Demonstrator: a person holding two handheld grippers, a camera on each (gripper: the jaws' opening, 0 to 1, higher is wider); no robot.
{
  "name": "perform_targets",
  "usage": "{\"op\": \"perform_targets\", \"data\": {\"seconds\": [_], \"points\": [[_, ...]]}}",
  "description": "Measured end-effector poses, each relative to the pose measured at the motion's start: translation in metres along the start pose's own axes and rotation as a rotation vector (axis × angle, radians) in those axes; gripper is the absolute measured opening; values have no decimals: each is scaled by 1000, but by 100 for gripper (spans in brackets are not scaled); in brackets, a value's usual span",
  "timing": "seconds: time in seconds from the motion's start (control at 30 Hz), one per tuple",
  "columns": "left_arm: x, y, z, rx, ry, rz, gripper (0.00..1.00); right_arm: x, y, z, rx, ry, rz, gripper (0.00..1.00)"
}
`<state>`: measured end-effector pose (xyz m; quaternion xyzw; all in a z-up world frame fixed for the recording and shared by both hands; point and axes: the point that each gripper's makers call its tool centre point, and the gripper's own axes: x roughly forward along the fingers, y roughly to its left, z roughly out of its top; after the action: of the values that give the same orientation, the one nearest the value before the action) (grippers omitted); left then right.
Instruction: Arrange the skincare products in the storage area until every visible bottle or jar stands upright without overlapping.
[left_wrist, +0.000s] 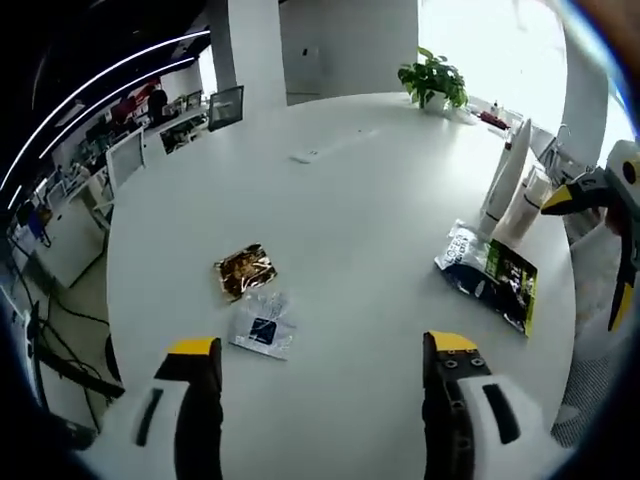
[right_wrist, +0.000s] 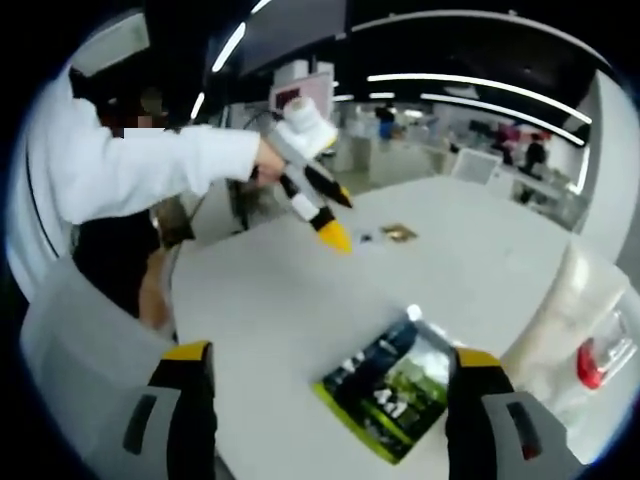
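Both tongs, left (left_wrist: 325, 365) and right (right_wrist: 330, 375), gape wide, empty. Green pouch (right_wrist: 395, 390) flat near worktop (left_wrist: 350, 200) edge: light, floppy, slippery film; pinch top seam. Tall white bottles (left_wrist: 510, 175) beside: rigid, tippy.

At centre, the round white table (left_wrist: 350, 220) looks smooth and matt. Left of centre, a crinkled gold foil sachet (left_wrist: 244, 270) shines; the green-and-black pouch (right_wrist: 395, 390) at lower centre looks glossy plastic.
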<state>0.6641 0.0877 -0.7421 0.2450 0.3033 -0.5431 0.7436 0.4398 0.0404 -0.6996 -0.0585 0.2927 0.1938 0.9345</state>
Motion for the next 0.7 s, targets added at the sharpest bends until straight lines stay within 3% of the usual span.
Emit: {"op": "perform_targets", "data": {"seconds": [0.3, 0.4, 0.7], "points": [[19, 21, 3, 4, -1, 0, 69, 1, 0, -1, 6, -1, 5, 91], [26, 27, -3, 23, 38, 5, 68, 1, -1, -1, 8, -1, 4, 90], [43, 46, -2, 28, 61, 13, 60, 1, -2, -1, 4, 2, 4, 89]]}}
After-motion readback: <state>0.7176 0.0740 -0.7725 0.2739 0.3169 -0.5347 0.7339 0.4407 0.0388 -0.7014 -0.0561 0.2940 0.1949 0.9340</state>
